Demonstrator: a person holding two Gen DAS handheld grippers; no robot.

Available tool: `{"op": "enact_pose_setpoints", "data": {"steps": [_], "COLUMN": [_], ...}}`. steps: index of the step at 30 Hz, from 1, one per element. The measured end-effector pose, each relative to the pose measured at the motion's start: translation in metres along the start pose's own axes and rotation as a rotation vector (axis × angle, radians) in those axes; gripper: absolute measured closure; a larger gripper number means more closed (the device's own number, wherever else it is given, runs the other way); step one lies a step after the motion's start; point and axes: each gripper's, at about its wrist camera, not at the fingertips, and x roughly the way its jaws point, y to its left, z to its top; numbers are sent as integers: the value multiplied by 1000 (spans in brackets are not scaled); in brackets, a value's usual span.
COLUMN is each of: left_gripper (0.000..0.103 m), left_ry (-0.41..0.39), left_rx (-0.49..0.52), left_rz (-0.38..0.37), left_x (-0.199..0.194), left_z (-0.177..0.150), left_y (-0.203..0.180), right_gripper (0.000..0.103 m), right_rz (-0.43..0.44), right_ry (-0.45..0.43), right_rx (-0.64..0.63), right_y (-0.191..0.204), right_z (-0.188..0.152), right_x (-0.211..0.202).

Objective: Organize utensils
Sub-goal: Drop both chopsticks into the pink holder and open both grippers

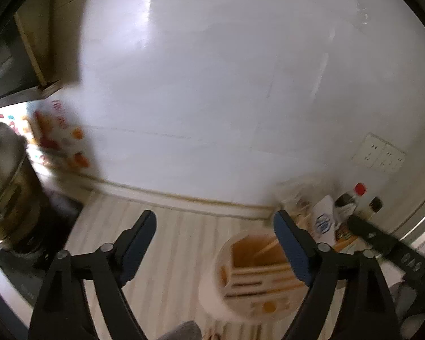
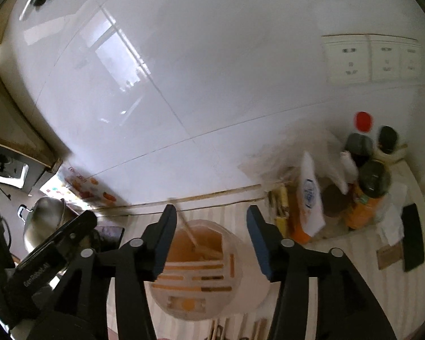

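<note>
Wall: white glossy tiles (image 2: 212,85) rise behind the counter, reflecting a window.
Sockets: a row of pale wall outlets (image 2: 371,59) sits high on the right.
Counter: a pale striped worktop (image 1: 167,243) meets the wall.
Pot: a steel pot (image 2: 44,221) stands at the left on a dark hob.
Bottles: a red-capped bottle (image 2: 362,121) and dark-lidded jars (image 2: 374,178) cluster at the right, near a white pouch (image 2: 308,192).
Poster: a colourful printed sheet (image 1: 62,136) hangs at the far left.

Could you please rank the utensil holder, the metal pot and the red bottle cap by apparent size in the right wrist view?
1. Utensil holder, nearest the camera, so inflated.
2. Metal pot, partly hidden by the other gripper.
3. Red bottle cap, clearly smallest.
</note>
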Motion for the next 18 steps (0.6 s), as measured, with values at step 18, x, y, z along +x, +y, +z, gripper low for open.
{"op": "enact_pose_setpoints", "data": {"steps": [18], "left_gripper": [0], "left_ry": [303], "left_rx": [68], "left_rz": [181], "left_x": [43], "left_z": [-151], "left_y": [24], "right_gripper": [21], "right_rz": [-146], "right_ry": [203], "right_rx": [-1], "right_y": [-35], "right_z": [-104], "right_x": [5]}}
